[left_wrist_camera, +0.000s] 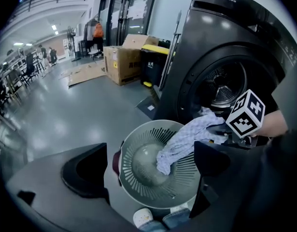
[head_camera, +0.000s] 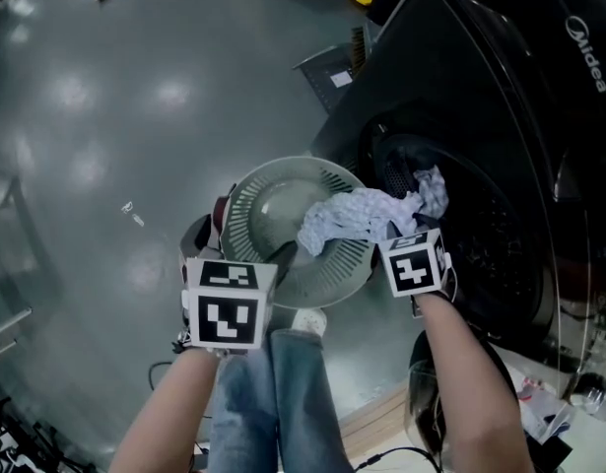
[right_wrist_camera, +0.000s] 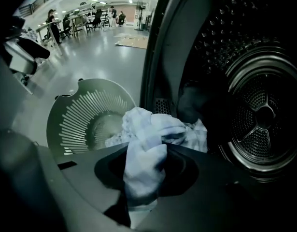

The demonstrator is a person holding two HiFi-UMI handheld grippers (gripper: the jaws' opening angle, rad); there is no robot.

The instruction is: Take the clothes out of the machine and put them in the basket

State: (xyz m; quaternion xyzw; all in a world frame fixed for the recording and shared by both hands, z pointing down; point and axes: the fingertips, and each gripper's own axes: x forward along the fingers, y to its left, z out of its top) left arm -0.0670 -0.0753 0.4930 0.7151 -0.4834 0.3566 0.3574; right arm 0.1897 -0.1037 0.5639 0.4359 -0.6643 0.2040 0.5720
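- The right gripper (right_wrist_camera: pixel 143 178) is clamped on a bunched fold of a pale blue-white garment (head_camera: pixel 352 220), which fills the gap between its jaws.
- The garment stretches from the mouth of the dark washing machine (head_camera: pixel 539 87) across the right rim of the basket (head_camera: pixel 248 215). Its loose end hangs down inside the basket.
- The round, slotted grey-green basket stands on the grey floor (head_camera: pixel 105 116), just left of the machine's opening. Apart from the garment's end, its bottom looks bare.
- The left gripper (left_wrist_camera: pixel 148 178) hangs above the near side of the basket with its jaws wide apart and nothing between them.
- The machine's perforated drum (right_wrist_camera: pixel 259 115) shows beyond the garment.
- The person's jeans-clad legs (head_camera: pixel 283 392) and a light shoe (head_camera: pixel 309 320) are just near of the basket.
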